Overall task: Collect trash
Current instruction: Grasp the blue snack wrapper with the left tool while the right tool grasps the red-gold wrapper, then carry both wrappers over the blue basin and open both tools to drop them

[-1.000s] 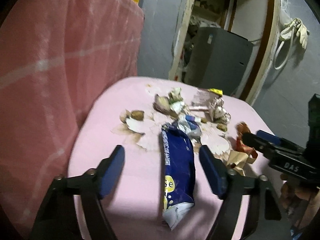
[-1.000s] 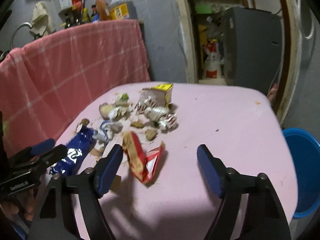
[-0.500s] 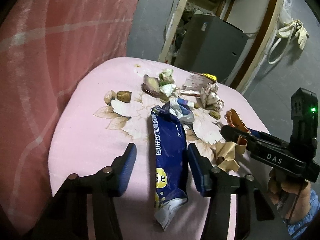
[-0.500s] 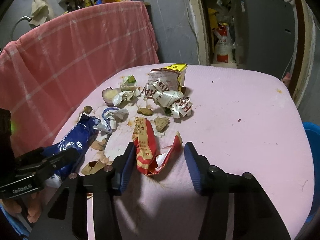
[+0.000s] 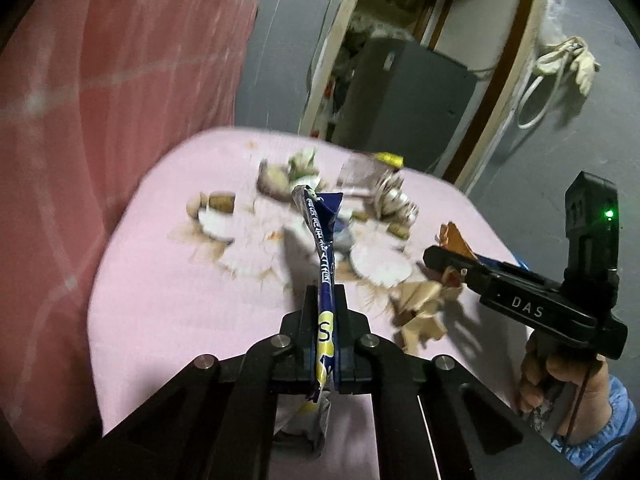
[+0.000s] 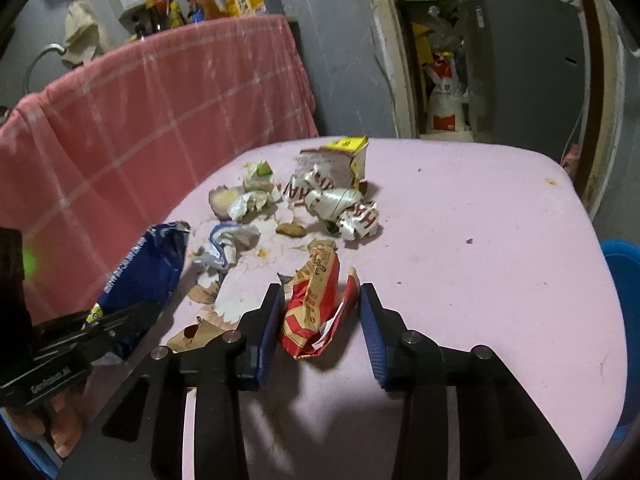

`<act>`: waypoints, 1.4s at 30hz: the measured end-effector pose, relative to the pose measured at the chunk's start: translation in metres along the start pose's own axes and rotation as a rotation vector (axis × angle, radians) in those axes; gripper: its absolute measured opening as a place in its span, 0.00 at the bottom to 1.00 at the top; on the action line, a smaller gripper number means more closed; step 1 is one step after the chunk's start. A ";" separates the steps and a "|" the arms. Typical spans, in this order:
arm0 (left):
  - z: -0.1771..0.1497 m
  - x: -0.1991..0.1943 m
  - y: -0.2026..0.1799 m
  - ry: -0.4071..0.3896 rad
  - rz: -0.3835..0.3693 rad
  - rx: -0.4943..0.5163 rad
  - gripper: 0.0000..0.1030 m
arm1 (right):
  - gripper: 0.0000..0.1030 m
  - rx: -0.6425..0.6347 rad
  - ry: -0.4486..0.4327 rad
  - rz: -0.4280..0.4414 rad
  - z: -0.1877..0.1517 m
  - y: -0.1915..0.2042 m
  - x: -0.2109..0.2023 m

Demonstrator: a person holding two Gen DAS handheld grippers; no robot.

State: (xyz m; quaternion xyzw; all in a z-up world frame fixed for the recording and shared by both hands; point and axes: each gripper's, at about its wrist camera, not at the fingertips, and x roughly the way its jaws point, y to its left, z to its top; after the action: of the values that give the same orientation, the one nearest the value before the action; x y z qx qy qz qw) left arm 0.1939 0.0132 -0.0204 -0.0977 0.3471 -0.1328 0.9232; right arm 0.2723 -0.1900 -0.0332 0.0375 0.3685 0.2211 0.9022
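My left gripper (image 5: 325, 300) is shut on a blue snack bag (image 5: 323, 248), pinched edge-on between the pads; the bag also shows in the right wrist view (image 6: 140, 276). My right gripper (image 6: 320, 312) is part closed around a red snack wrapper (image 6: 316, 304) on the pink table (image 6: 480, 260), with small gaps between the pads and the wrapper. Other trash lies in the middle of the table: a crumpled silver wrapper (image 6: 340, 204), a torn carton (image 6: 340, 156), a crumpled blue-white wrapper (image 6: 224, 244), peels and scraps.
A blue bin (image 6: 624, 300) stands beside the table's right edge. A pink checked cloth (image 6: 140, 128) hangs along the left side. A grey cabinet (image 6: 520, 60) stands in the doorway behind. A torn brown paper piece (image 6: 192, 334) lies near the front.
My left gripper closed on the blue bag and squeezed it flat. My right gripper narrowed around the red wrapper and moved closer to it.
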 end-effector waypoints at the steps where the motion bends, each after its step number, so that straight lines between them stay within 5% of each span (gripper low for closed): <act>1: 0.001 -0.004 -0.005 -0.025 -0.003 0.012 0.03 | 0.35 0.003 -0.017 0.001 0.000 -0.001 -0.004; 6: 0.009 -0.017 -0.034 -0.142 -0.017 0.064 0.03 | 0.35 -0.002 -0.191 0.000 -0.001 -0.003 -0.044; 12: 0.022 -0.016 -0.082 -0.306 -0.096 0.127 0.03 | 0.35 -0.044 -0.437 -0.105 0.011 -0.018 -0.105; 22: 0.059 0.016 -0.169 -0.379 -0.257 0.195 0.03 | 0.35 -0.036 -0.663 -0.345 0.026 -0.076 -0.175; 29: 0.076 0.058 -0.229 -0.321 -0.356 0.200 0.03 | 0.36 0.058 -0.701 -0.452 0.014 -0.136 -0.207; 42: 0.064 0.176 -0.294 0.057 -0.383 0.252 0.03 | 0.39 0.262 -0.489 -0.469 -0.022 -0.234 -0.177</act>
State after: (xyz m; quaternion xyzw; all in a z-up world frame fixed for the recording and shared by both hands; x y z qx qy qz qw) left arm 0.3117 -0.3144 -0.0009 -0.0420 0.3290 -0.3508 0.8758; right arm 0.2322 -0.4781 0.0115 0.1192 0.1655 -0.0563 0.9774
